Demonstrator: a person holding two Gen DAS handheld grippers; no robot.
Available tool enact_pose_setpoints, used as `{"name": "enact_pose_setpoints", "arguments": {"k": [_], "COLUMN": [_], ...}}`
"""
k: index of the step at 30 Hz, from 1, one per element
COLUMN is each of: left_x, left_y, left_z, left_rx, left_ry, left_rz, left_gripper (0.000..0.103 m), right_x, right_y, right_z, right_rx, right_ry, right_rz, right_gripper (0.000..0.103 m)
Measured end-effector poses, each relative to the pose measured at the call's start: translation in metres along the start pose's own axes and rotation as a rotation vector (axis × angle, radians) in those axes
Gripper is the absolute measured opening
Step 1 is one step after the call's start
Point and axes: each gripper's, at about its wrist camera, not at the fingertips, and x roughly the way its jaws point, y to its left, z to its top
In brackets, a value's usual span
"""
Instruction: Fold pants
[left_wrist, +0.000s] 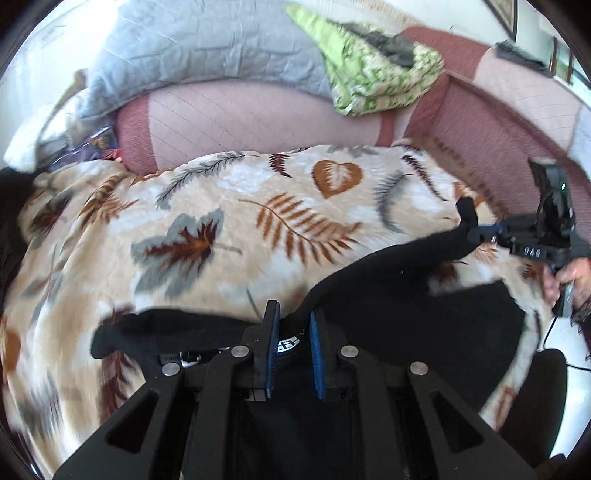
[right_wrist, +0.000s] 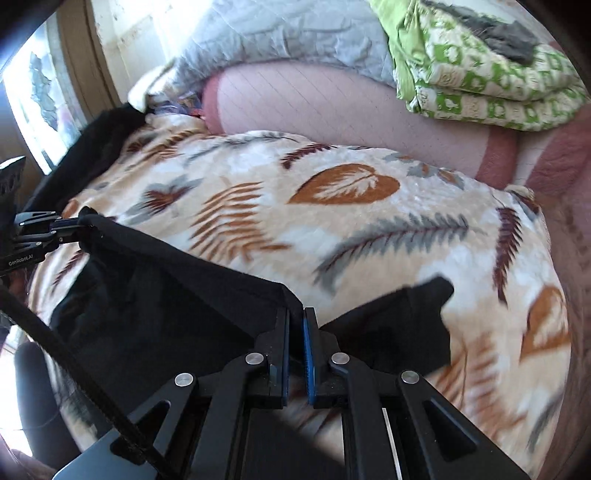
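Black pants hang stretched between my two grippers above a leaf-print blanket. My left gripper is shut on one end of the pants' edge; it also shows at the left edge of the right wrist view. My right gripper is shut on the other end of the pants; in the left wrist view it is at the right, held by a hand. The rest of the pants droops onto the blanket below.
The blanket covers a pink sofa seat. A grey quilt and a green patterned folded cover lie on the sofa back. A window is at the left. A cable runs along my right gripper.
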Motion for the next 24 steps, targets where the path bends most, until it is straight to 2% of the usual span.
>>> {"name": "enact_pose_setpoints", "arguments": {"k": [3, 5, 7, 8, 11, 12, 13, 14, 15, 17, 18, 22, 24], "left_x": [-0.033, -0.044, -0.040, -0.038, -0.037, -0.041, -0.048, -0.055, -0.062, -0.077, -0.085, -0.090, -0.086], "left_y": [-0.018, -0.030, -0.041, -0.046, -0.054, -0.055, -0.055, -0.054, -0.054, -0.052, -0.050, -0.046, -0.045], "left_z": [-0.044, -0.080, -0.111, -0.125, -0.155, -0.161, -0.164, -0.166, -0.166, -0.165, -0.164, -0.161, -0.161], "left_rx": [-0.033, -0.059, -0.060, -0.062, -0.106, -0.124, -0.145, -0.166, -0.183, -0.217, -0.233, -0.273, -0.283], "left_ry": [-0.029, -0.018, 0.033, 0.061, 0.126, 0.128, 0.118, 0.101, 0.081, 0.020, -0.012, -0.042, -0.034], "left_rz": [0.003, 0.022, 0.061, 0.073, 0.079, 0.073, 0.064, 0.057, 0.057, 0.073, 0.089, 0.120, 0.120], "left_gripper": [0.015, 0.016, 0.019, 0.025, 0.025, 0.026, 0.028, 0.037, 0.051, 0.065, 0.067, 0.068, 0.068], "right_x": [-0.027, -0.039, -0.044, -0.044, -0.043, -0.045, -0.048, -0.055, -0.061, -0.077, -0.083, -0.105, -0.107], "right_y": [0.026, 0.041, 0.053, 0.058, 0.065, 0.063, 0.059, 0.052, 0.046, 0.035, 0.030, -0.008, -0.027], "right_z": [-0.045, -0.081, -0.113, -0.130, -0.171, -0.179, -0.187, -0.195, -0.200, -0.208, -0.209, -0.214, -0.211], "right_rx": [0.023, 0.048, 0.071, 0.083, 0.127, 0.149, 0.177, 0.226, 0.255, 0.297, 0.309, 0.447, 0.512], "right_ry": [-0.011, -0.007, 0.016, 0.032, 0.072, 0.075, 0.071, 0.062, 0.055, 0.030, 0.016, -0.054, -0.089], "right_rz": [0.036, 0.072, 0.094, 0.103, 0.065, 0.058, 0.094, 0.115, 0.122, 0.093, 0.067, -0.064, -0.086], "right_gripper": [0.007, 0.007, 0.007, 0.007, 0.010, 0.011, 0.012, 0.013, 0.014, 0.014, 0.015, 0.035, 0.035]}}
